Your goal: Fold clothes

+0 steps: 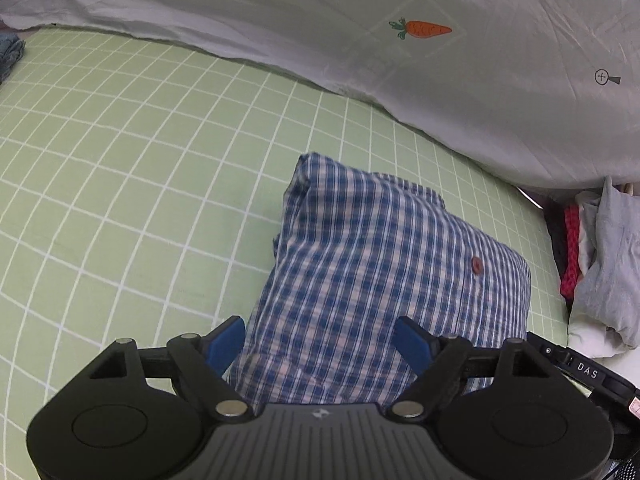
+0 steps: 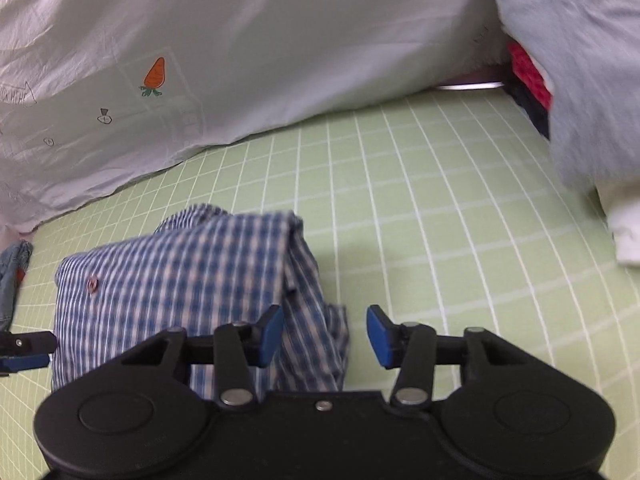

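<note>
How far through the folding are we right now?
Done: the blue plaid shirt lies folded into a compact bundle on the green grid sheet. In hand: nothing; the left tongs and right tongs are both open around its near edge. Left: the pile of clothes at the bed's side looks unfolded.

The left gripper [image 1: 320, 344] is matte black plastic with two blue pads [image 1: 412, 342] on its fingers. Round silver pivot pins sit on the linkage arms, and a ribbed grey centre plate at 6 o'clock bears a small white logo. Each side ends in a rounded black housing with a circular recess. The right gripper [image 2: 325, 336] has the same build: blue pads [image 2: 380, 336], silver pins, one small screw at 6 o'clock on its plain black centre.
</note>
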